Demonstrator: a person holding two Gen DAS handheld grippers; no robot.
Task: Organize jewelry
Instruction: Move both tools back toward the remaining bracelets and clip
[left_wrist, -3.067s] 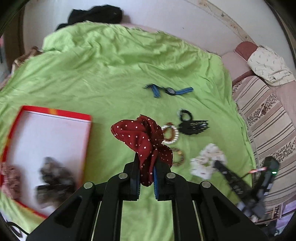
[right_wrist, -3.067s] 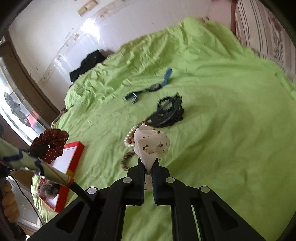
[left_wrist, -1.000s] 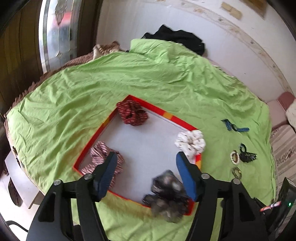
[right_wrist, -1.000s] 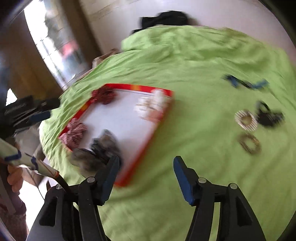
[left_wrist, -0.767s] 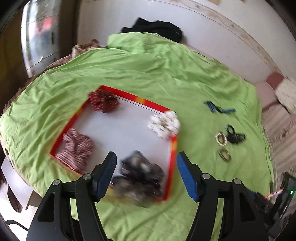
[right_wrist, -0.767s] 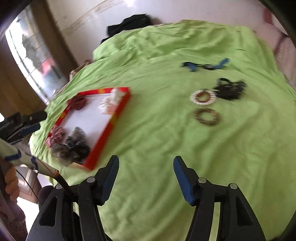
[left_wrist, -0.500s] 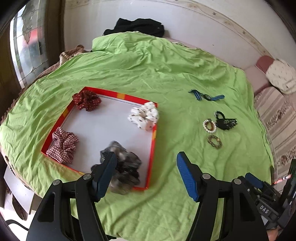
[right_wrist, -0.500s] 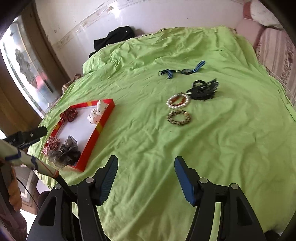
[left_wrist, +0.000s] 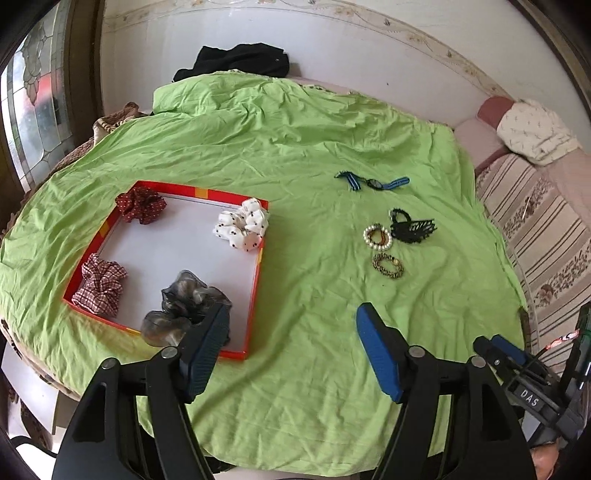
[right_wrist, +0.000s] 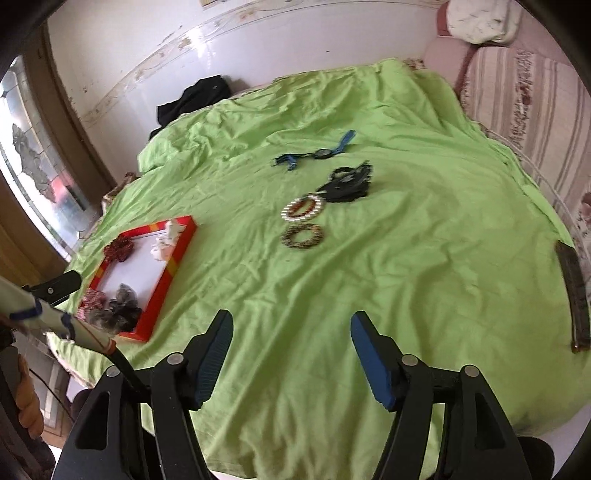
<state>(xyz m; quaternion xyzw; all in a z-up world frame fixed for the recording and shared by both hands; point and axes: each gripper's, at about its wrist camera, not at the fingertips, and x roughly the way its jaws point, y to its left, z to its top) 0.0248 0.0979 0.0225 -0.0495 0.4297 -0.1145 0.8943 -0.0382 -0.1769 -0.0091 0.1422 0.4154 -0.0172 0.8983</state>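
**Both grippers empty above the bed**

Green sheet spreads wide. Red tray at nine o'clock holds four scrunchies. Bracelets lie at two o'clock. Left gripper and right gripper gape, just widened, nothing between.

Black claw, blue ribbed pads

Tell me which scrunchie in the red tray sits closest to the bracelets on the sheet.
The white dotted scrunchie, at the corner of the red tray nearest the bracelets. The dark red, checked and grey scrunchies all lie farther away.
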